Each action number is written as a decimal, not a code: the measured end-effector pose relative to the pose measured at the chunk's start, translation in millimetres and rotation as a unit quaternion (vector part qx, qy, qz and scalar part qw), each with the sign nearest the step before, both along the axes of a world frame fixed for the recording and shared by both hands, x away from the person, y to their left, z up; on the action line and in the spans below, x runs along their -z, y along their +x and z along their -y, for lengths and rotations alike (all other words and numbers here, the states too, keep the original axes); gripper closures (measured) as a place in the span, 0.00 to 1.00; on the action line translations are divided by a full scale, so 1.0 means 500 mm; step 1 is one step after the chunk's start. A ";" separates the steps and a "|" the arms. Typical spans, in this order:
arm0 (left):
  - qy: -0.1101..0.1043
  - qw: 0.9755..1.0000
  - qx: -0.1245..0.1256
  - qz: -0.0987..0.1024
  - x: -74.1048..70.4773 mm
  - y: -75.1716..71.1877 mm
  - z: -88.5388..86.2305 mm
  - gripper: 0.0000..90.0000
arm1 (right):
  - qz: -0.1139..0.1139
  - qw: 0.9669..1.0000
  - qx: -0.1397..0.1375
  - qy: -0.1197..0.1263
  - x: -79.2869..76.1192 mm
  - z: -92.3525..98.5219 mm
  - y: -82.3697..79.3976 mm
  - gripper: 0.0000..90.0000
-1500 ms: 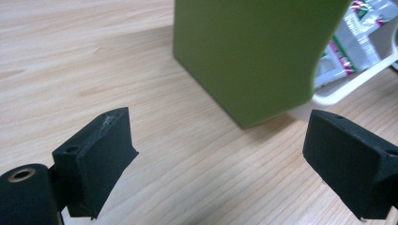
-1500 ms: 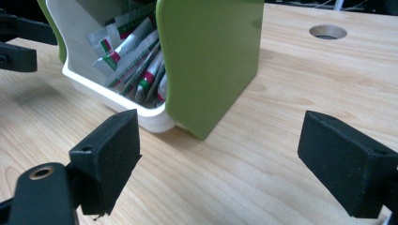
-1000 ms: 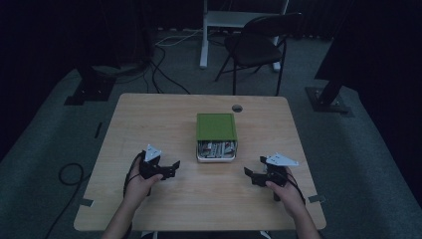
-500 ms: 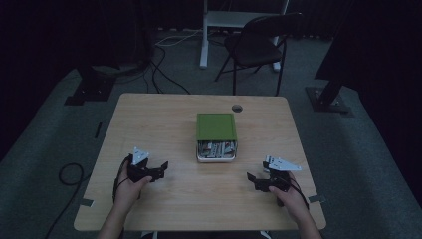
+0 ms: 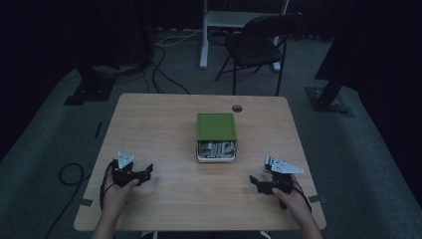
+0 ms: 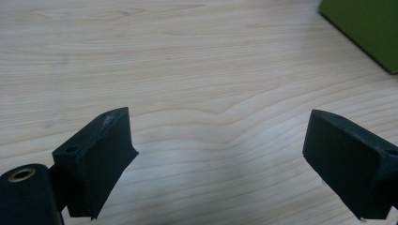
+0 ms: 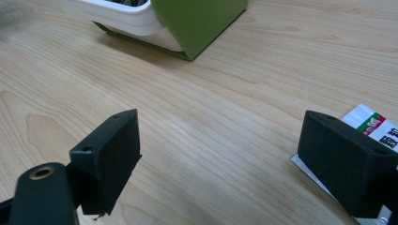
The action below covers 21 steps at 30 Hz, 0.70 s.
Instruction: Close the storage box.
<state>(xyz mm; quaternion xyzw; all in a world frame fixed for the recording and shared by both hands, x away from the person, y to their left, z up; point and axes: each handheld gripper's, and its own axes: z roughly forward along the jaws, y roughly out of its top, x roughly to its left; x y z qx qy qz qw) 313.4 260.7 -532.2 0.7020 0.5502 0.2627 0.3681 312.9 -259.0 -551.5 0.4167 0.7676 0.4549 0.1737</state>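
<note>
Table [image 5: 164, 124]: light wood, with a round hole [image 5: 237, 108] near the far edge.
Box [image 5: 216, 127]: green, at the middle of the table, nearer the far edge than the near one; flat green top.
Tray [image 5: 216, 151]: white, sticking out of the box's near end, packed with small packets; contents too small to read.
Left gripper [image 5: 142, 174]: held in the left hand [image 5: 117, 191] near the table's front left corner, well apart from the box; jaws spread wide, nothing between them.
Left gripper, own view [image 6: 220, 150]: two black pads far apart over bare wood; a corner of the green box [image 6: 368, 28] at the upper right.
Right gripper [image 5: 256, 183]: held in the right hand [image 5: 293, 199] near the front right corner, well apart from the box; jaws spread wide, gripping nothing.
Right gripper, own view [image 7: 220, 154]: black pads far apart above the wood; box [image 7: 197, 21] and white tray [image 7: 117, 16] farther off at the top.
Packet [image 7: 371, 123]: white with a red and green mark, flat on the table, partly hidden behind the right-hand pad; whether it touches the pad cannot be told.
Chair [image 5: 259, 47]: dark, folding kind, on the floor beyond the table.
</note>
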 end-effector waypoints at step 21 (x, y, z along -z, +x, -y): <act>0.044 0.995 -0.082 -0.028 0.002 -0.027 -0.091 0.11 | -0.012 0.998 -0.023 -0.054 0.007 -0.018 -0.001 0.15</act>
